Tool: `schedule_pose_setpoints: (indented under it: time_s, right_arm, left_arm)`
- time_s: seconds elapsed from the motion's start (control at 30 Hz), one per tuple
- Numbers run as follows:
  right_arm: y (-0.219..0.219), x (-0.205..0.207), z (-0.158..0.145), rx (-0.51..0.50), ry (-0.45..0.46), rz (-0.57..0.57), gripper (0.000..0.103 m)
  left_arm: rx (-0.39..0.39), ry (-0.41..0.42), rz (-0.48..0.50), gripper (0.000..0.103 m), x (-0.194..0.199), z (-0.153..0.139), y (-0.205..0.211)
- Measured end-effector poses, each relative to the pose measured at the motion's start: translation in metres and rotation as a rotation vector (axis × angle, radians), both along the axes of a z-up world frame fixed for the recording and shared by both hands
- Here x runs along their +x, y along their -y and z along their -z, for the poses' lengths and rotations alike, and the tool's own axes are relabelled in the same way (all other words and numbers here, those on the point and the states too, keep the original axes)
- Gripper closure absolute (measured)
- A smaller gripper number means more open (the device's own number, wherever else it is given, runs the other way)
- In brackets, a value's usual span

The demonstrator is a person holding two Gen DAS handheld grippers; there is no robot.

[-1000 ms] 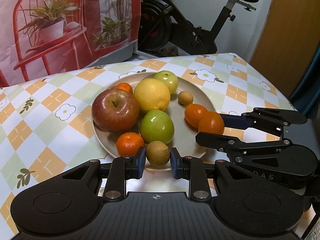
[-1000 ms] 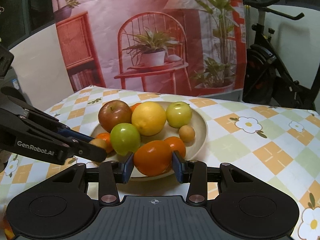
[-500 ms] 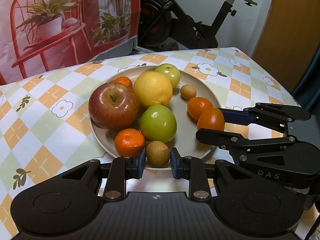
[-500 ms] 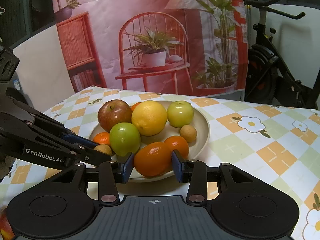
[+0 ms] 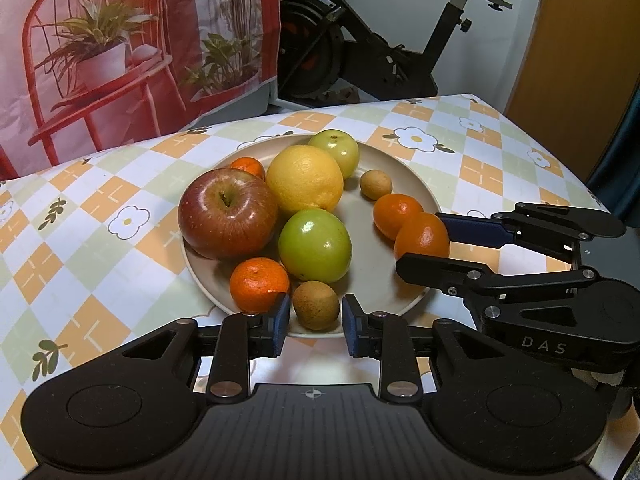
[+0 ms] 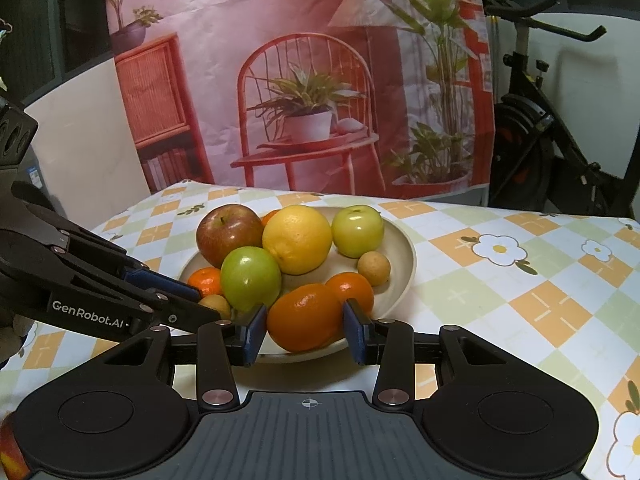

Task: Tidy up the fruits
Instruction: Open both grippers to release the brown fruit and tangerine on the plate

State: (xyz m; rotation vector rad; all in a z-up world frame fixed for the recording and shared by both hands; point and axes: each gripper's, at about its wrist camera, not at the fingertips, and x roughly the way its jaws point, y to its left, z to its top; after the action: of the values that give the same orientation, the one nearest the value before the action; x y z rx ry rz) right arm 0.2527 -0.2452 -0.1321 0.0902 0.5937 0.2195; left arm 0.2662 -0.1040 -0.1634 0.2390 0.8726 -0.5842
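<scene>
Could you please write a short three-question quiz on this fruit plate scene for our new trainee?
1. True or false: the red apple lies on the plate.
2. Which fruit sits between the fingers of the right claw? A) lemon B) orange C) green apple
3. Fill in: the left claw frames a small ____ fruit at the plate's near rim.

Key:
1. True.
2. B: the orange, with both pads at its sides.
3. Brown: the brown fruit, with gaps showing on both sides.
</scene>
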Motion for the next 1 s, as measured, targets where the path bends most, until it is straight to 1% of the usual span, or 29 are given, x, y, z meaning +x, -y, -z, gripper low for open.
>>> schedule_pose_setpoints:
  time_s: [0.13, 0.17, 0.2, 0.27, 0.47, 0.63, 0.73, 0.8, 1.0]
  right_arm:
    - [0.001, -0.002, 0.0, 0.014, 0.0, 0.001, 0.065]
    - [0.002, -0.002, -0.001, 0.016, 0.001, 0.001, 0.065]
    - [0.002, -0.002, -0.001, 0.017, 0.001, 0.002, 0.065]
    - [0.002, -0.002, -0.001, 0.016, 0.001, 0.002, 0.065]
    - [0.002, -0.003, -0.002, 0.021, -0.001, 0.003, 0.064]
    - [0.0, -0.005, -0.002, 0.025, 0.0, 0.008, 0.064]
    - [-0.001, -0.007, -0.003, 0.028, 0.003, 0.009, 0.063]
    - [-0.001, -0.008, -0.003, 0.029, 0.001, 0.016, 0.06]
    - [-0.001, -0.009, -0.005, 0.019, -0.017, 0.027, 0.06]
  left_arm:
    - [-0.001, 0.004, -0.002, 0.071, -0.001, -0.001, 0.0]
    - [-0.001, 0.005, -0.002, 0.069, -0.001, -0.001, 0.0]
    - [-0.002, 0.006, -0.003, 0.065, -0.002, -0.001, -0.001]
    - [-0.002, 0.011, -0.004, 0.063, -0.002, -0.002, 0.0]
    - [-0.005, 0.016, -0.011, 0.062, -0.004, -0.003, -0.001]
    - [-0.021, 0.014, -0.044, 0.062, -0.005, -0.006, -0.007]
    - [-0.043, 0.005, -0.078, 0.062, -0.007, -0.008, -0.014]
    - [-0.056, 0.002, -0.094, 0.062, -0.009, -0.01, -0.018]
    - [-0.084, 0.002, -0.12, 0.062, -0.016, -0.016, -0.03]
